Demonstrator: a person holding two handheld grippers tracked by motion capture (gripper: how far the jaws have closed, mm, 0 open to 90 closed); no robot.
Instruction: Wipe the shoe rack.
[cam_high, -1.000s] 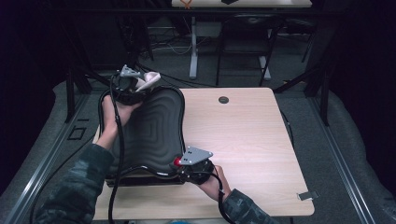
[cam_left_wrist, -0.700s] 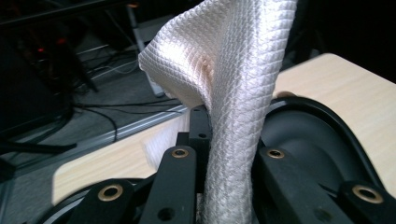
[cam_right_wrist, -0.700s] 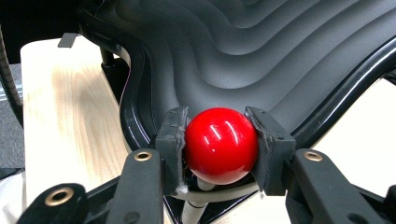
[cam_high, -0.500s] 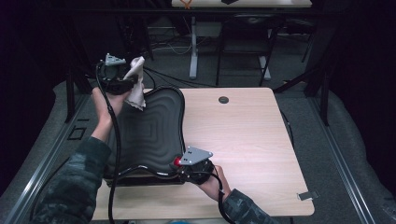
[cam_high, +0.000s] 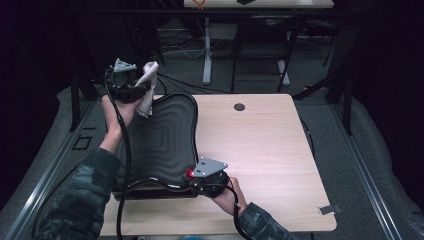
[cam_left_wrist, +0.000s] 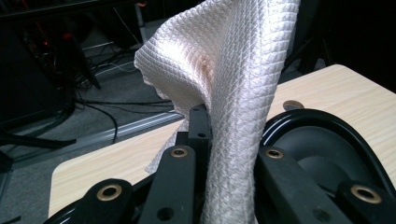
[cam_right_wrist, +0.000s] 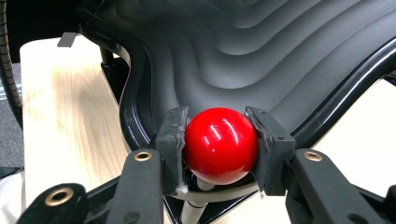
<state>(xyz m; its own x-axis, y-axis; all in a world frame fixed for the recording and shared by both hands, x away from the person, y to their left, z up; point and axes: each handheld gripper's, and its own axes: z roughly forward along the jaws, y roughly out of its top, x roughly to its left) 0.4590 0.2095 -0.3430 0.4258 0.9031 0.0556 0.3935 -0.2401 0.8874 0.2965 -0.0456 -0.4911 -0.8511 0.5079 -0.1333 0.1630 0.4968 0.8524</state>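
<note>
White cloth (cam_left_wrist: 233, 84) pinched in left gripper (cam_high: 131, 89) fingers; right gripper (cam_right_wrist: 219, 144) fingers clamp red ball (cam_right_wrist: 221, 144)

Overhead forward-down view, two close gripper views, all sharing black tray (cam_high: 165, 145)

Dim room, dark surroundings; tabletop lit; glare on red ball (cam_right_wrist: 221, 144).

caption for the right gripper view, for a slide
Right gripper shut on a red ball at the black tray's rim.
</note>
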